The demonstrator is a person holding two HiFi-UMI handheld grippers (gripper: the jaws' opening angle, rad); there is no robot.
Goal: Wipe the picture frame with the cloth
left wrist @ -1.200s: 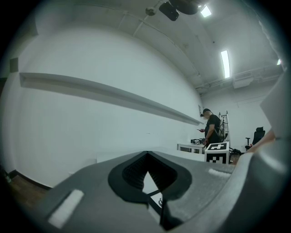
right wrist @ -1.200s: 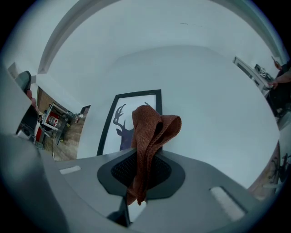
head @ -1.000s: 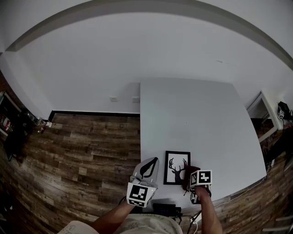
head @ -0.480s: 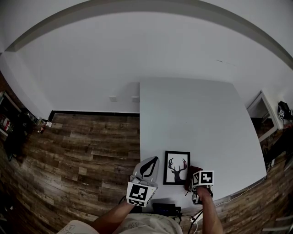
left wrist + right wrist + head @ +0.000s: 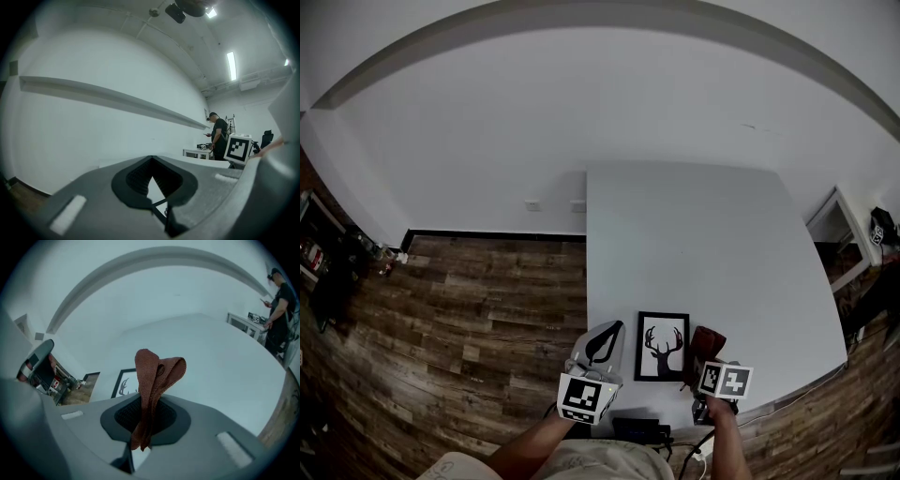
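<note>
1. The frame (image 5: 663,346) lies flat on the table (image 5: 694,244), near its near edge, at about 6 o'clock in the head view. It has a dark border around a white sheet with a black deer head.
2. The right gripper (image 5: 703,364) is at 3 o'clock from the frame, just beside its right edge. Its marker cube (image 5: 725,380) sits at the table's near edge.
3. In the right gripper view, the right gripper's (image 5: 150,404) jaws are closed tight on the cloth (image 5: 154,380). The cloth is a reddish-brown woven strip folded into a loop that stands up past the jaw tips, with its loose ends hanging down behind the pads.
4. In that same view, the frame (image 5: 123,383) shows at 10 o'clock from the cloth, partly hidden behind it. I cannot tell whether the two touch.
5. In the head view, the cloth (image 5: 707,343) shows as a dark red lump right beside the frame's right edge.
6. The left gripper (image 5: 602,345) is at 9 o'clock from the frame, over the table's left edge and clear of the frame.
7. In the left gripper view, the left gripper's (image 5: 152,180) jaws are pressed together with nothing between them. They point up at a white wall (image 5: 93,117).
8. A person (image 5: 218,138) stands far off at 3 o'clock in the left gripper view.
</note>
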